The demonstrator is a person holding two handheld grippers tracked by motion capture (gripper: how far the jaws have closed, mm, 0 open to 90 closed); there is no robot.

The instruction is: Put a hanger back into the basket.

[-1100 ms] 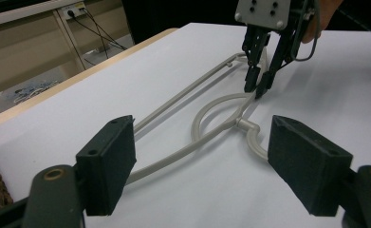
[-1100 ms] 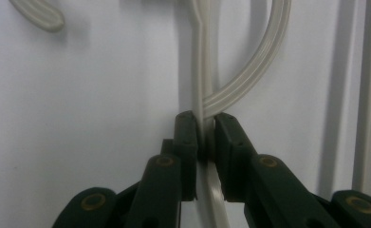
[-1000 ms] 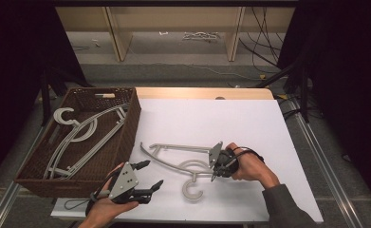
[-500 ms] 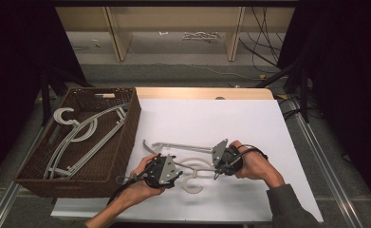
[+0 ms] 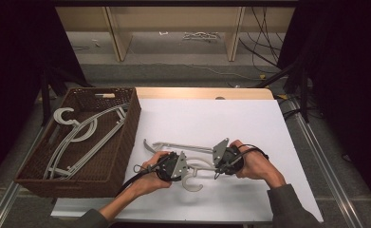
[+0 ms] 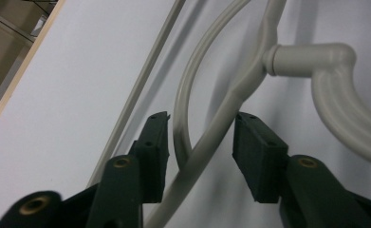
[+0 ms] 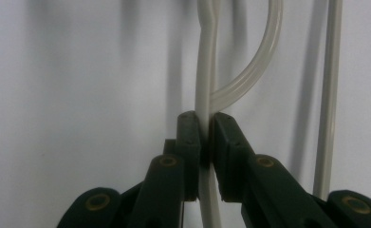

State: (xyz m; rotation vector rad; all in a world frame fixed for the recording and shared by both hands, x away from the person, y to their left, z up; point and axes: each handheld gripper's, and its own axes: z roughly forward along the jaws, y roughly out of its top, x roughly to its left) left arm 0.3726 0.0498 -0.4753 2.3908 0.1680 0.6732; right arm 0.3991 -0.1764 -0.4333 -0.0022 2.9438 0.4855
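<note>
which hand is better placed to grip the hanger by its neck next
Left. The left gripper already straddles the hanger arm just below the neck; its jaws have been closing, pads not yet touching. The right gripper is clamped on the other arm.

so there's a dark brown wicker basket (image 5: 126, 137) sitting on the left edge of the white surface (image 5: 249, 118), with a couple of grey hangers (image 5: 78, 135) lying flat inside it. behind the surface there's a wooden shelf unit (image 5: 119, 35) and some loose cables (image 5: 264, 52) on the floor
</note>
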